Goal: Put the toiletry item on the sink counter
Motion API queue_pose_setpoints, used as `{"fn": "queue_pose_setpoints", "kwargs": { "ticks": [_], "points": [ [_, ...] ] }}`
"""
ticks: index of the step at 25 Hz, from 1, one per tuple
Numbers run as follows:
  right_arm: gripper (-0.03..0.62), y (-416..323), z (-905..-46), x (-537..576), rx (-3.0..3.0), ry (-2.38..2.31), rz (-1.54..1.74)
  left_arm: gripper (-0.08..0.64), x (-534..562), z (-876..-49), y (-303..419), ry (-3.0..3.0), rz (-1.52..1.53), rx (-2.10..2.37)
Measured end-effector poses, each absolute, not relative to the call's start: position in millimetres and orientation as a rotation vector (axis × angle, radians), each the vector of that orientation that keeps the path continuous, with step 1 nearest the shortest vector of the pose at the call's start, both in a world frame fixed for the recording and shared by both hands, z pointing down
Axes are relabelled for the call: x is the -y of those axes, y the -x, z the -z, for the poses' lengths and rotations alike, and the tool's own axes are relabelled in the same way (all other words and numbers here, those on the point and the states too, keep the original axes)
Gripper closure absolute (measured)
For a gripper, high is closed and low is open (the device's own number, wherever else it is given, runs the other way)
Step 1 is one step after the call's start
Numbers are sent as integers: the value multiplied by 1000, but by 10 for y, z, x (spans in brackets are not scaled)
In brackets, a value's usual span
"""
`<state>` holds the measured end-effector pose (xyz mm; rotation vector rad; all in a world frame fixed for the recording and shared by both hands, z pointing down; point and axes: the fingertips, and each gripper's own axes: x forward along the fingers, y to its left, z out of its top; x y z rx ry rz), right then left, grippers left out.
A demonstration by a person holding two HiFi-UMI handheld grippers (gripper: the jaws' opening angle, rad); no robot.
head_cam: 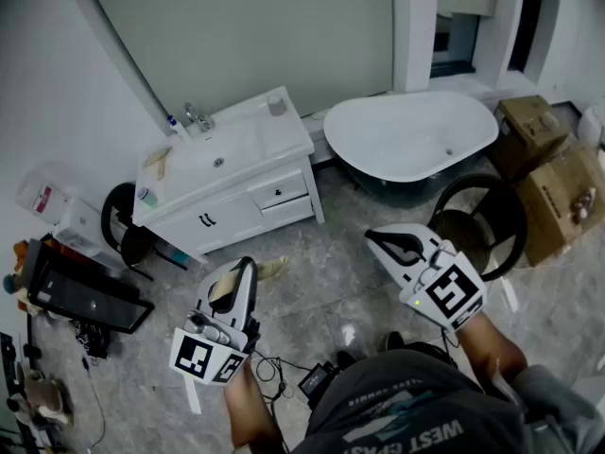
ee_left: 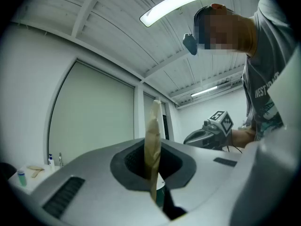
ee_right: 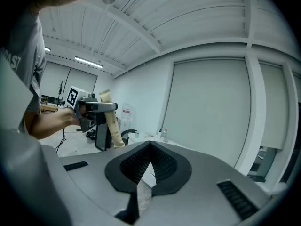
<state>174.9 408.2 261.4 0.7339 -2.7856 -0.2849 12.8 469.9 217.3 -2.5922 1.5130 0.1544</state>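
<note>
My left gripper (head_cam: pixel 244 274) is shut on a beige toiletry tube (head_cam: pixel 225 289), which it holds low over the stone floor in front of the white sink counter (head_cam: pixel 279 142). In the left gripper view the tube (ee_left: pixel 153 135) stands edge-on between the jaws of that gripper (ee_left: pixel 153 149). My right gripper (head_cam: pixel 376 238) hovers to the right, shut with nothing in it. The right gripper view shows its jaws (ee_right: pixel 149 147) meeting, and the left gripper (ee_right: pixel 96 113) with the tube (ee_right: pixel 110 126) beyond them. The counter (ee_left: pixel 33 173) lies far left in the left gripper view.
The counter carries a faucet (head_cam: pixel 197 116), a cup (head_cam: pixel 276 105) and small bottles (head_cam: pixel 146 197). A white bathtub (head_cam: pixel 411 135) stands right of it, with cardboard boxes (head_cam: pixel 553 178) and a black round stool (head_cam: pixel 477 218) nearby. Black gear (head_cam: pixel 85 296) and cables (head_cam: pixel 284 372) lie on the floor.
</note>
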Motion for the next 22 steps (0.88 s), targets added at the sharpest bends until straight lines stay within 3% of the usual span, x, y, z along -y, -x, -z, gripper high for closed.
{"fn": "queue_pose_setpoints", "kwargs": {
  "ticks": [22],
  "points": [
    [561,-1347,-2626,-4147,2803,-852,249,563,-4718,-2305,244,2649,-186,-1445]
  ]
}}
